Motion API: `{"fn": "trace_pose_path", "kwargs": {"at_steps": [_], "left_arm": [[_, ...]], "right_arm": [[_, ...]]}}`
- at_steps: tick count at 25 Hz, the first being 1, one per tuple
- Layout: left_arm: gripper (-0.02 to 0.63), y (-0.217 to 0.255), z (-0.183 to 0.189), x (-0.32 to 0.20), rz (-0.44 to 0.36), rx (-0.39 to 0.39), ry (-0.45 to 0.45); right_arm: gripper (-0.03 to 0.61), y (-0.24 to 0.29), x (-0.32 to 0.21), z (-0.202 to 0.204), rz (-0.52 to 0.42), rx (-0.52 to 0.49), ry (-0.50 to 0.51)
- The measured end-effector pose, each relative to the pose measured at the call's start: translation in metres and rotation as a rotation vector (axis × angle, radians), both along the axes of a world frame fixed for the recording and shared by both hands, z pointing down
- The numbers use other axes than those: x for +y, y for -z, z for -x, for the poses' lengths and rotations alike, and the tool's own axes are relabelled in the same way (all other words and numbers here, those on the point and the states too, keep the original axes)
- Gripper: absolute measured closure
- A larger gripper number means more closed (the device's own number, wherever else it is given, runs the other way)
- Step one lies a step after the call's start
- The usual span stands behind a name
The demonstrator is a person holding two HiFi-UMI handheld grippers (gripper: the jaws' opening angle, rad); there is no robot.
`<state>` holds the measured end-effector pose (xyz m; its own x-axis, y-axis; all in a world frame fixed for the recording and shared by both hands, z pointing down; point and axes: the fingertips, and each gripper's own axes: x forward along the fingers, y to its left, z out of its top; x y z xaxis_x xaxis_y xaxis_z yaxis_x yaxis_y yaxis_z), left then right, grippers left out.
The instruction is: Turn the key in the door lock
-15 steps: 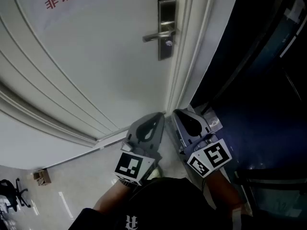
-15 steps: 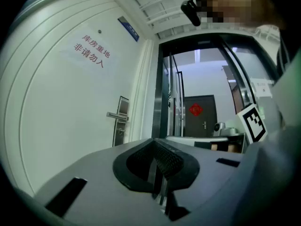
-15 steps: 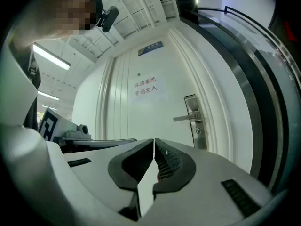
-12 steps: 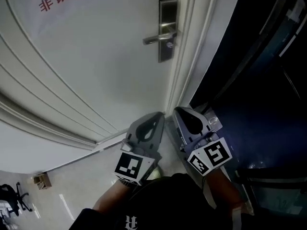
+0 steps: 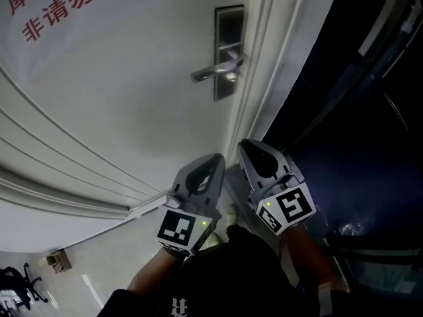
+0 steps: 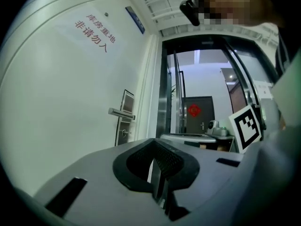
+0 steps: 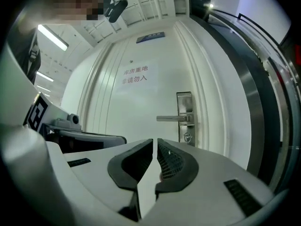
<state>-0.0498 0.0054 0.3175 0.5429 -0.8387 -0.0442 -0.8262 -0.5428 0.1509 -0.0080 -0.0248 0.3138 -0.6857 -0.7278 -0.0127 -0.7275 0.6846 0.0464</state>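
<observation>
A steel lock plate [image 5: 228, 48] with a lever handle [image 5: 213, 72] sits near the right edge of a white door [image 5: 119, 91]. Just under the lever a small key [image 5: 229, 78] sticks out of the keyhole. The same lock plate [image 7: 185, 114] and key [image 7: 187, 137] show ahead in the right gripper view, and smaller in the left gripper view, lock plate [image 6: 126, 111] and key [image 6: 124, 133]. My left gripper [image 5: 215, 160] and right gripper [image 5: 246, 145] hang side by side well below the lock, both shut and holding nothing. Each is well short of the door: left gripper [image 6: 153, 147], right gripper [image 7: 154, 141].
Red Chinese lettering [image 5: 59, 8] is printed on the door's upper part. The white door frame [image 5: 264, 65] runs beside the lock, with a dark glass partition [image 5: 357, 111] to its right. A small box [image 5: 58, 259] and an office chair [image 5: 13, 282] stand on the floor at lower left.
The head view has shifted, so the lock sits lower and a little larger in it. Both grippers have risen slightly toward the door, still shut.
</observation>
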Motion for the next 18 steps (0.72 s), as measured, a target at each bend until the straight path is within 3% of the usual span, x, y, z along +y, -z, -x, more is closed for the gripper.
{"fn": "trace_pose_path", "kwargs": {"at_steps": [8, 13, 18], "left_arm": [[0.607, 0.001, -0.003, -0.053, -0.001, -0.033, 0.07], [0.606, 0.0, -0.002, -0.081, 0.01, -0.047, 0.14], [0.607, -0.004, -0.005, -0.103, 0.023, -0.058, 0.197]], "right_arm": [[0.56, 0.004, -0.09, -0.002, -0.176, 0.221, -0.013], [0.494, -0.01, -0.137, 0.004, -0.345, 0.47, -0.017], [0.477, -0.021, -0.162, 0.015, -0.566, 0.716, -0.015]]}}
